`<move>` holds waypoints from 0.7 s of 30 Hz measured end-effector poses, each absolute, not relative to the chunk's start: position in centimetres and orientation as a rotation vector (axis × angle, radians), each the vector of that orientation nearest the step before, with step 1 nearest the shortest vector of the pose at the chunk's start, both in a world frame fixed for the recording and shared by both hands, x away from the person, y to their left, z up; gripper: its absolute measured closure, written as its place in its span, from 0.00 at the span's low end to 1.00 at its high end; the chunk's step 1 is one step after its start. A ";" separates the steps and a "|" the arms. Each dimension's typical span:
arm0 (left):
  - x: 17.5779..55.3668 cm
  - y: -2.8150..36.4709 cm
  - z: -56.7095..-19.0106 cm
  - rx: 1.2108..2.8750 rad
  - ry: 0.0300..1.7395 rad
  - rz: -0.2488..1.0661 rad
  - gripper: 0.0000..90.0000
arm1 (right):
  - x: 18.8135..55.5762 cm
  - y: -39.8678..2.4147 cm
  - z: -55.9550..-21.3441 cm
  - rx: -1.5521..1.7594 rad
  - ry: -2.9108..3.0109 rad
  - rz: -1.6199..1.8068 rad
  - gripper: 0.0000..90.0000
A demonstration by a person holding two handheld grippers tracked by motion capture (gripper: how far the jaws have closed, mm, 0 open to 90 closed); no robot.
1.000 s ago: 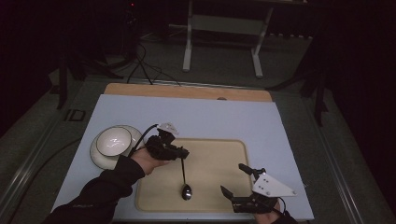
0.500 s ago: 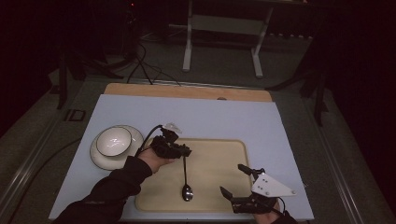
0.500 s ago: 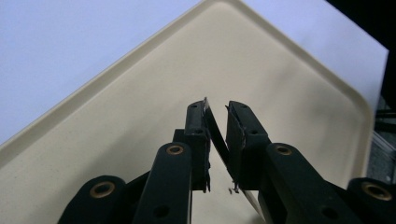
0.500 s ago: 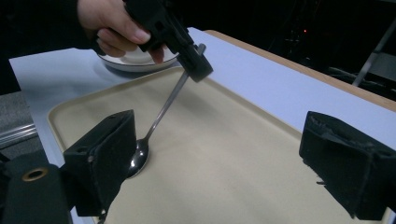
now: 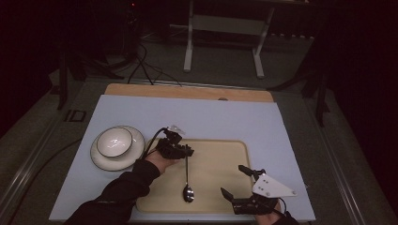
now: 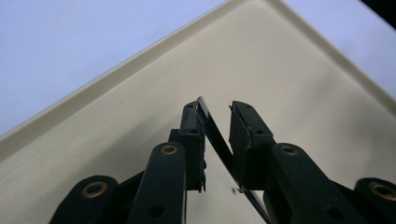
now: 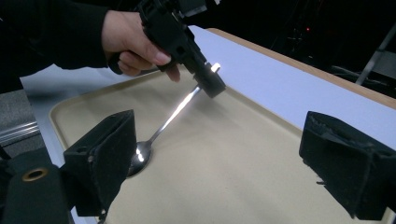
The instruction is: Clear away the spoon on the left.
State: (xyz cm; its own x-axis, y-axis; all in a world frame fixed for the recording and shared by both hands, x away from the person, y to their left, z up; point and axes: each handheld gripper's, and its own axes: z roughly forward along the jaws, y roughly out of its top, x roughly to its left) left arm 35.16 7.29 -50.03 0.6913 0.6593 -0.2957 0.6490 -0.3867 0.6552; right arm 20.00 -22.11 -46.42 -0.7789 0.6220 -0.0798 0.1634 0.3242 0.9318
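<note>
A metal spoon (image 5: 187, 173) lies lengthwise on the beige tray (image 5: 220, 161), its bowl on the tray floor near the front edge and its handle pointing away. My left gripper (image 5: 188, 151) is shut on the far end of the handle. In the left gripper view the dark handle (image 6: 215, 133) runs slantwise between the jaws of this gripper (image 6: 215, 108), over the tray (image 6: 303, 70). My right gripper (image 5: 233, 179) stands open over the tray's front right corner, holding nothing. The right gripper view looks past its wide-apart jaws (image 7: 219, 172) at the spoon (image 7: 161, 130) and the left gripper (image 7: 208, 81).
A white bowl (image 5: 114, 141) sits on a white plate (image 5: 104, 160) left of the tray, on the pale blue tabletop (image 5: 211, 119). A wooden strip (image 5: 187, 92) runs along the far edge. Beyond it stand a metal frame and cables on the floor.
The left hand and gripper have shifted slightly right and toward me along the spoon handle. The spoon's bowl stays in the same place on the tray. The right gripper has barely moved.
</note>
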 end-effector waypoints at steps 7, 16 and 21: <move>35.3 6.8 -51.0 2.138 1.061 0.065 0.82 | 20.0 -22.1 -46.4 0.689 2.176 1.450 0.13; 35.2 6.2 -51.7 2.159 1.111 0.121 0.77 | 20.0 -22.1 -46.4 0.690 2.173 1.452 0.13; 35.4 6.1 -52.2 2.159 1.163 0.150 0.77 | 20.0 -22.1 -46.4 0.689 2.173 1.453 0.13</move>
